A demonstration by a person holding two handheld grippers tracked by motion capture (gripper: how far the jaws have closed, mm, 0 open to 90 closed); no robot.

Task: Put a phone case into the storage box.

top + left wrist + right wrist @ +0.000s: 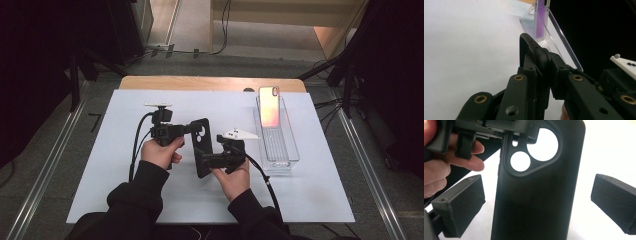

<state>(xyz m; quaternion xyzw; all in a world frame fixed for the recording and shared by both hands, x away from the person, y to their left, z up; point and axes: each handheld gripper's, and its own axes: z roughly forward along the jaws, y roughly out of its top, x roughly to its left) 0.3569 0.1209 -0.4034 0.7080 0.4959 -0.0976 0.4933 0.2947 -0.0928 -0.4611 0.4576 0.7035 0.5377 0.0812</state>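
Observation:
A black phone case (201,145) with round camera cut-outs hangs above the white sheet between both hands. My left gripper (192,129) is shut on the case's upper edge beside the cut-outs; in the left gripper view its jaws (542,62) pinch the rim of the case (534,47). My right gripper (204,160) is open at the lower part. In the right gripper view its pads (461,205) stand wide on either side of the case (541,185) without touching it.
A clear plastic tray (287,150) lies at the right of the white sheet (150,200), with a pink-orange phone (268,106) leaning upright at its far end. The wooden table edge (210,82) runs behind. Dark stands flank the table.

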